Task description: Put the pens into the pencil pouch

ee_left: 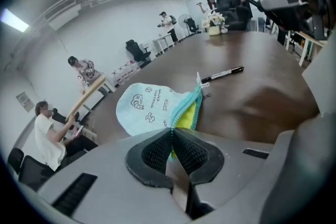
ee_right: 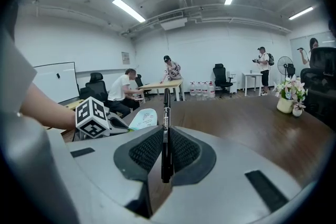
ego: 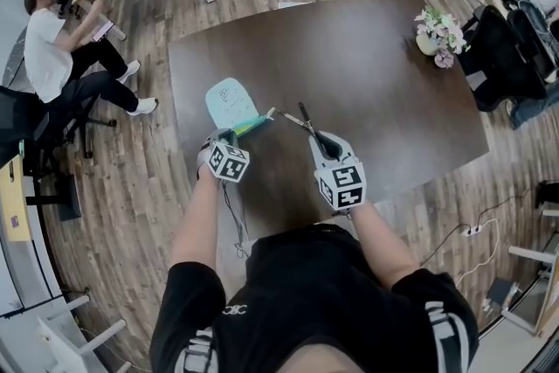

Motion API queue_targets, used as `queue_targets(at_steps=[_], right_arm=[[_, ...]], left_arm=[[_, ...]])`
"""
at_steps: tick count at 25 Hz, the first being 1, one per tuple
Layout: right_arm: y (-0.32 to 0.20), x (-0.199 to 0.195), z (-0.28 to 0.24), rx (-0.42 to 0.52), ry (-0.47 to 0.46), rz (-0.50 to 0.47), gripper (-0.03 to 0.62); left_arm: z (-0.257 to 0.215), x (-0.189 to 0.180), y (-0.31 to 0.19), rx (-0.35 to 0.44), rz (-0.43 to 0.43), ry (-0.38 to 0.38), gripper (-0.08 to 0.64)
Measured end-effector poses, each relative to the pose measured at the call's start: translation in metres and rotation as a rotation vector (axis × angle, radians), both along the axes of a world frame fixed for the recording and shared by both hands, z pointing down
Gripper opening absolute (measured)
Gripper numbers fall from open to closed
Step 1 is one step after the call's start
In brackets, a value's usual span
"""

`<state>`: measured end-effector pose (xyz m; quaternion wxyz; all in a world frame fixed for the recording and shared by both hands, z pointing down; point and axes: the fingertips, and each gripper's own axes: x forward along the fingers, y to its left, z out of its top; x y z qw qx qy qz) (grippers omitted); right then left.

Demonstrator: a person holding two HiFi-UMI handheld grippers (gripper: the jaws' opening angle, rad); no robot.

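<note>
the pale blue pencil pouch (ego: 229,100) lies flat on the dark table (ego: 376,57), near the person's edge, with its zip open and yellow lining showing. the left gripper (ee_left: 172,150) has its jaws pressed together on the pouch's open zip edge. the right gripper (ee_right: 165,152), just beside it, is clamped on a black pen (ee_right: 166,113) that points forward above the table. a loose pen (ee_left: 223,74) lies on the table just past the pouch.
</note>
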<state>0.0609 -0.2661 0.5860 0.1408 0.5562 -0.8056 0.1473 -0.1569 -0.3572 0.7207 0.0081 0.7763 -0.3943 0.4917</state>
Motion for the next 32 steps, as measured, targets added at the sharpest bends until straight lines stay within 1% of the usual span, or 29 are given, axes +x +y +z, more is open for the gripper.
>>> queue_targets(at_steps=[3,5,6,9,13,21,24,28,32], right_arm=[[0.003,-0.014,0.006,-0.030,-0.004,-0.036,0.043],[0.008,-0.023,0.015,-0.077,-0.010,-0.071,0.043],[0.010,-0.028,0.020,-0.115,-0.029,-0.091,0.043],[0.019,-0.046,0.039,-0.272,-0.153,-0.148,0.043],[0.030,-0.069,0.059,-0.458,-0.316,-0.212,0.043],[0.037,-0.105,0.099,-0.708,-0.499,-0.274,0.043],[0.033,-0.118,0.109,-0.757,-0.523,-0.285,0.043],[0.016,-0.131,0.113,-0.783,-0.556,-0.282,0.043],[-0.009,-0.145,0.120,-0.815,-0.603,-0.262,0.043]], left_arm=[[-0.011,0.003,0.005,-0.021,0.000,0.041,0.014],[-0.018,0.007,0.009,-0.037,-0.005,0.070,0.014],[-0.021,0.009,0.012,-0.047,-0.008,0.087,0.014],[-0.030,0.016,0.019,-0.062,-0.016,0.138,0.014],[-0.042,0.022,0.023,-0.048,-0.016,0.148,0.014],[-0.053,0.033,0.035,-0.032,0.021,0.149,0.014],[-0.055,0.036,0.040,-0.022,0.031,0.138,0.014],[-0.053,0.033,0.044,-0.021,0.034,0.111,0.014],[-0.049,0.033,0.046,-0.035,0.025,0.118,0.014]])
